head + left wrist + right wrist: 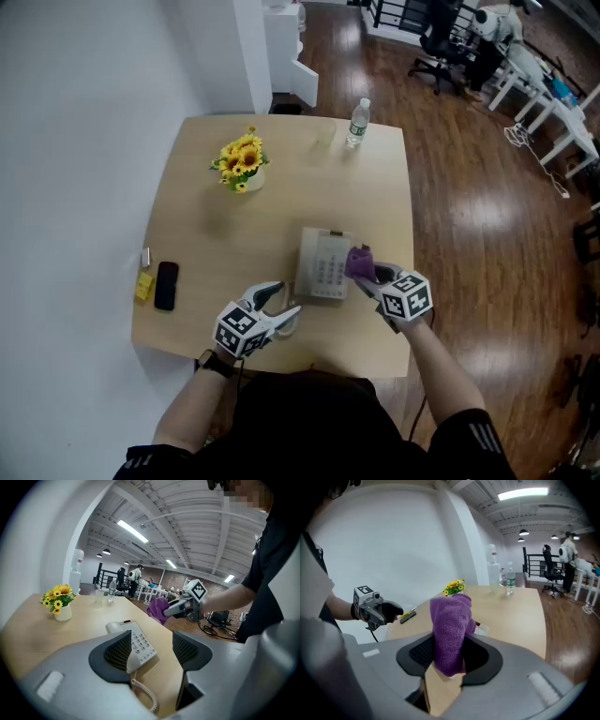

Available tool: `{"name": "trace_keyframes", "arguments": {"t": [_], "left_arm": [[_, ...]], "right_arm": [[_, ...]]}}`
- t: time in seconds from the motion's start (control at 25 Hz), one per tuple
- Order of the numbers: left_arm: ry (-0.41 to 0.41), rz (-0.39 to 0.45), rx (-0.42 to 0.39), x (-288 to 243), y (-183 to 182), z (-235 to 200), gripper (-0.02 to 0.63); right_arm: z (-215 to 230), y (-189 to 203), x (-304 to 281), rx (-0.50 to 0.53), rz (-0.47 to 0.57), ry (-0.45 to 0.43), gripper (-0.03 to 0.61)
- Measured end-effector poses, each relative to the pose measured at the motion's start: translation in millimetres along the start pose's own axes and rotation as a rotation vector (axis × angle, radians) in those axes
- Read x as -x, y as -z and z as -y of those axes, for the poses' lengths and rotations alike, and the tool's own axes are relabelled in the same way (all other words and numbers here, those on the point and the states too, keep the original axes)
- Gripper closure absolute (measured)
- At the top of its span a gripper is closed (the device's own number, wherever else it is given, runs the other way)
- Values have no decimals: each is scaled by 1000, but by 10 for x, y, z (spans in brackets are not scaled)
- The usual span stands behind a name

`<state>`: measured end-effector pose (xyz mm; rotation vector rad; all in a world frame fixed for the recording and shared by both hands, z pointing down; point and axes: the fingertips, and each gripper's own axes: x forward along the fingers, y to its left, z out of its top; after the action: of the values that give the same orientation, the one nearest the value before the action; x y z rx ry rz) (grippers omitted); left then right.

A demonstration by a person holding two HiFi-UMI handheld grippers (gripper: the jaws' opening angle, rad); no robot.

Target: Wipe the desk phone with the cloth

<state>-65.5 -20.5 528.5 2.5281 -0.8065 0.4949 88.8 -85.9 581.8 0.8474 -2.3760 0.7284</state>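
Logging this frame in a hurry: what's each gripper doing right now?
Left gripper: open, holding nothing.
Right gripper: closed on the fuzzy purple cloth.

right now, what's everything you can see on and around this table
table: one, light wood, centre of the head view
desk phone: one, white-grey, near right part of the table
cloth: one, purple, at the desk phone's right edge
flower pot: one, yellow sunflowers in a white pot, far left
water bottle: one, clear, far edge
mobile phone: one, black, left edge
yellow item: one, beside the mobile phone, too small to identify
office chair: one, black, background floor
left gripper: one, grey, jaws apart, by the desk phone's near left corner
right gripper: one, grey, clamped on the cloth
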Motion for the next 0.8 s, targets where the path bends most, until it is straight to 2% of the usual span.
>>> {"name": "trace_keyframes", "arguments": {"t": [0.2,0.52,0.68,0.8], "left_arm": [[15,4,-14,-246,53,-127,343],[16,-23,3,-425,46,-215,344],[15,-42,13,-455,77,-242,344],[7,-53,28,-444,111,-282,343]], "right_arm": [[117,-442,-433,114,-89,-112,419],[321,-707,-1271,231,-284,-175,419],[457,-794,-1638,247,-381,-192,419],[497,-838,-1873,221,-423,-205,420]]}}
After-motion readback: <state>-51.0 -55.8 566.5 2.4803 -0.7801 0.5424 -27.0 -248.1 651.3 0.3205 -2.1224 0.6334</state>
